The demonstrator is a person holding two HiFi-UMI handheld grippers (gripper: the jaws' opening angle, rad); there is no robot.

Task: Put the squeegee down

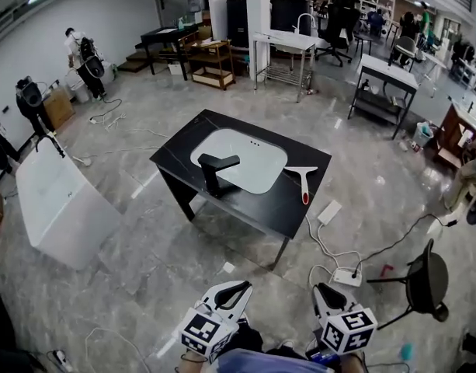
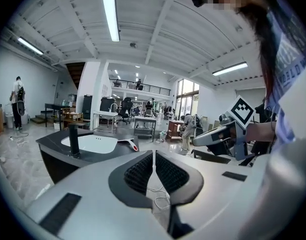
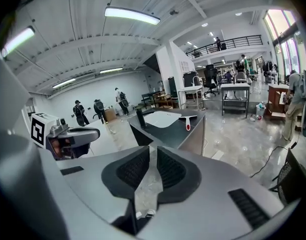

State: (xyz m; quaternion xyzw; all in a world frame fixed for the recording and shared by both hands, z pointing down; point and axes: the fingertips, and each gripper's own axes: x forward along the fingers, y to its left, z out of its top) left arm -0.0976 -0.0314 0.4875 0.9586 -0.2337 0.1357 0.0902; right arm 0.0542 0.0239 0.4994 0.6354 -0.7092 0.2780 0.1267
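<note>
Head view shows your squeegee (image 1: 303, 181) lying on the surface (image 1: 253, 202), likely light and stiff, best taken by its handle; left tool (image 1: 238, 287) pressed together, right tool (image 1: 322, 291) barely spread, both empty.

The squeegee (image 1: 303, 179) lies on the table (image 1: 261, 202), at three o'clock of the sink (image 1: 239, 158). The left gripper (image 1: 238, 287) and right gripper (image 1: 324, 292) are at six.
</note>
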